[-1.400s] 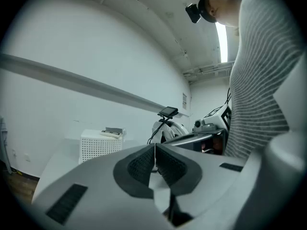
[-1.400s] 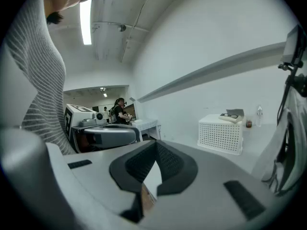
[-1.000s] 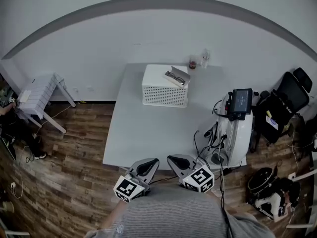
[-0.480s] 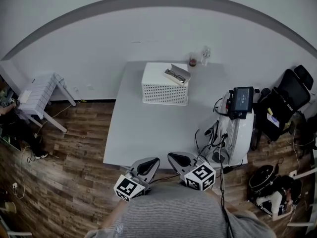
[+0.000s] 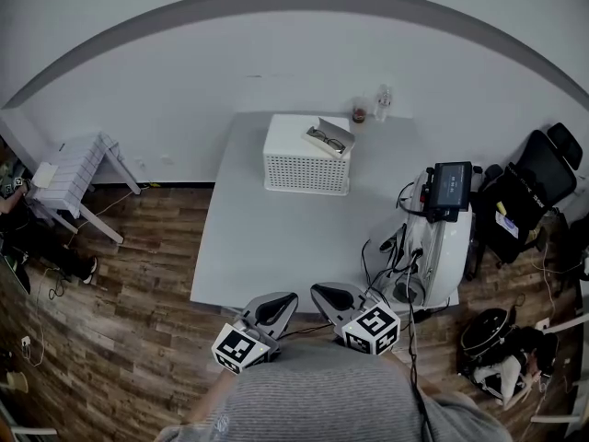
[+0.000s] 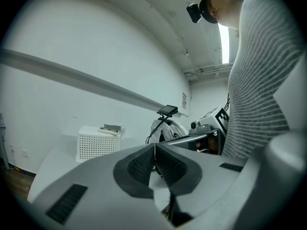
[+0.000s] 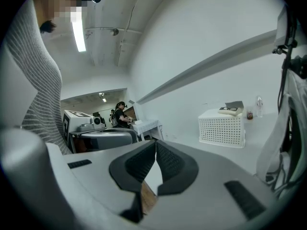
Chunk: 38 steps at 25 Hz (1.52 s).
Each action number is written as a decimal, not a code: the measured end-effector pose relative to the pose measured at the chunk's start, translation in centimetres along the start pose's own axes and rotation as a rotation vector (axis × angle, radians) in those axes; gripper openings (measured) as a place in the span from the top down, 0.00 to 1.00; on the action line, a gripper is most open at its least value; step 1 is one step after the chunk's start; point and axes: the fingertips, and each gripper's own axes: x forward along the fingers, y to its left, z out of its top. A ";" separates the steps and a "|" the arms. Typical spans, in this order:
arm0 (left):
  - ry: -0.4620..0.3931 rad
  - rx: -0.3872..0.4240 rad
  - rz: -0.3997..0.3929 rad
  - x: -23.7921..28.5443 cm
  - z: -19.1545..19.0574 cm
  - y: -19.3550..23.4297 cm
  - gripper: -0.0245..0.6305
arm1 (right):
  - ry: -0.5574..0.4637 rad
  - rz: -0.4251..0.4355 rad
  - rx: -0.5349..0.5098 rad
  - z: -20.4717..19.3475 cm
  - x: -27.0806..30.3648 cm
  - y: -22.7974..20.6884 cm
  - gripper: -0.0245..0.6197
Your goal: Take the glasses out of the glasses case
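Note:
An open glasses case (image 5: 333,138) with dark-framed glasses (image 5: 323,139) in it lies on top of a white perforated basket (image 5: 306,157) at the far end of the white table (image 5: 276,238). The case on the basket also shows small in the left gripper view (image 6: 110,128) and in the right gripper view (image 7: 231,109). My left gripper (image 5: 284,299) and right gripper (image 5: 321,295) hover side by side at the table's near edge, close to my body, far from the case. Both are shut with nothing between the pads, as the left gripper (image 6: 154,153) and right gripper (image 7: 155,150) views show.
A small dark jar (image 5: 359,114) and a clear bottle (image 5: 383,105) stand behind the basket near the wall. A cart with a screen (image 5: 445,188) and cables stands right of the table, a black chair (image 5: 534,187) beyond it. A white stool (image 5: 78,179) stands at left.

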 end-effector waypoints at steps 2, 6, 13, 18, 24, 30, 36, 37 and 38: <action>-0.001 -0.001 0.003 0.1 0.0 -0.1 0.94 | 0.008 0.007 -0.010 0.2 -0.2 0.2 0.94; -0.002 0.001 0.008 0.1 -0.1 -0.4 0.94 | -0.002 -0.001 -0.010 0.0 -0.3 -0.1 0.94; 0.005 -0.021 0.045 -0.3 -1.0 -1.4 0.94 | 0.004 0.012 -0.012 -0.4 -0.9 -0.1 0.94; -0.001 -0.016 0.054 -0.3 -1.4 -1.3 0.94 | 0.032 0.028 -0.067 0.2 -0.3 0.4 0.94; 0.020 0.047 -0.005 1.0 -1.0 2.7 0.94 | 0.015 -0.032 -0.053 1.5 2.7 -1.6 0.94; 0.008 0.036 -0.104 3.0 1.4 8.0 0.94 | -0.049 -0.145 0.002 3.6 6.6 -5.2 0.94; 0.023 0.028 -0.216 4.5 1.9 11.3 0.94 | -0.062 -0.217 0.037 4.4 9.7 -6.8 0.94; 0.026 0.023 -0.231 4.8 1.9 11.7 0.94 | -0.060 -0.228 0.040 4.5 10.2 -7.0 0.94; 0.030 0.018 -0.246 4.9 1.9 12.1 0.94 | -0.058 -0.238 0.044 4.5 10.5 -7.2 0.94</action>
